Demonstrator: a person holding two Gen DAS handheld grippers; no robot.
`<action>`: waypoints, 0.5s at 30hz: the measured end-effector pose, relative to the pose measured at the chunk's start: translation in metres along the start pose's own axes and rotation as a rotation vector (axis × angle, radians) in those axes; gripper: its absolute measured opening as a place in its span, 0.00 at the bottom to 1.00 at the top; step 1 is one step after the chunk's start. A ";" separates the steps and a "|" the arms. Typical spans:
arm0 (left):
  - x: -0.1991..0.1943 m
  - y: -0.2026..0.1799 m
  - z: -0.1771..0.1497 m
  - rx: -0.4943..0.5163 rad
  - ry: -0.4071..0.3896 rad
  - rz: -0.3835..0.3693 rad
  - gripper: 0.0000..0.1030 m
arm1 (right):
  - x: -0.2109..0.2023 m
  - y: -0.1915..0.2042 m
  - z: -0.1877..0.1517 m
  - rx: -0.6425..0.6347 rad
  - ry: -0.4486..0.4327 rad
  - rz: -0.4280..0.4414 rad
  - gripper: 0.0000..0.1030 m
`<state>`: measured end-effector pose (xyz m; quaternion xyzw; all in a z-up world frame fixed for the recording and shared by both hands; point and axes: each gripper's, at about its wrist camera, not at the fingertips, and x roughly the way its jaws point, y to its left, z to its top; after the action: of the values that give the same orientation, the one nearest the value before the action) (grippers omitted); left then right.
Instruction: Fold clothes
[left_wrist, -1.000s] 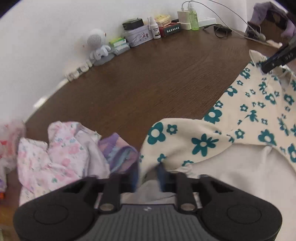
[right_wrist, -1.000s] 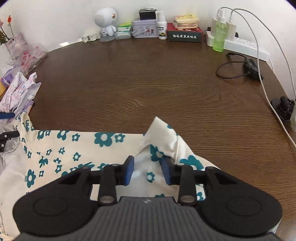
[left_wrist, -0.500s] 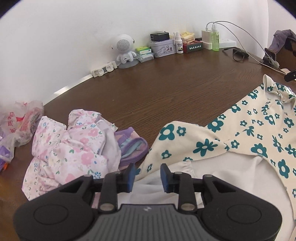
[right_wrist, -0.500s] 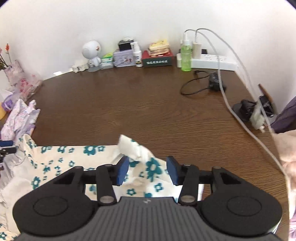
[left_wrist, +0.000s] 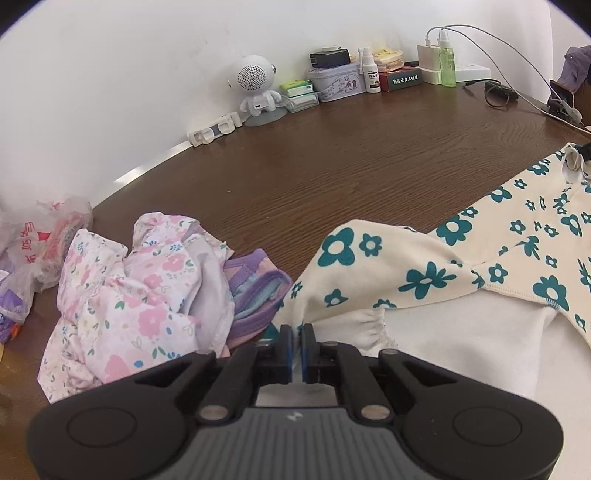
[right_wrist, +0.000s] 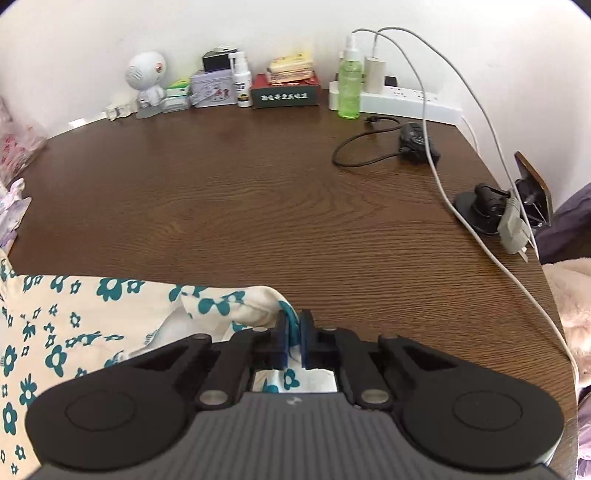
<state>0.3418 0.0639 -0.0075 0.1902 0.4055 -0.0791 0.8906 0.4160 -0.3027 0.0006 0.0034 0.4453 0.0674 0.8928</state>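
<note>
Soft matt cloth garment (left_wrist: 424, 266) on smooth wood-grain table (left_wrist: 332, 170).

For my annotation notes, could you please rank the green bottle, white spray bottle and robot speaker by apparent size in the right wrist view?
1. Robot speaker
2. Green bottle
3. White spray bottle

This is a lived-in home room. A dark brown wood-grain table (right_wrist: 258, 192) stands against a plain white wall, its back edge lined with household clutter: a small white robot-shaped speaker (left_wrist: 255, 86), a white power strip (right_wrist: 410, 103) with chargers plugged in, a green spray bottle (right_wrist: 349, 88) and a patterned tin box (left_wrist: 334, 85). Crumpled pink floral clothes (left_wrist: 136, 295) lie in a heap on the table.
</note>
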 end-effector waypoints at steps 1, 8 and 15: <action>0.001 0.000 0.002 -0.012 0.001 0.000 0.05 | 0.001 -0.003 0.000 0.012 -0.005 0.008 0.05; -0.036 0.007 -0.003 -0.076 -0.060 -0.028 0.41 | -0.055 -0.016 -0.020 0.058 -0.060 0.137 0.41; -0.085 -0.007 -0.041 -0.094 -0.062 -0.131 0.44 | -0.115 0.007 -0.089 -0.031 0.007 0.243 0.40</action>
<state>0.2551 0.0731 0.0300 0.1186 0.3926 -0.1241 0.9036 0.2760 -0.3144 0.0383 0.0435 0.4435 0.1821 0.8765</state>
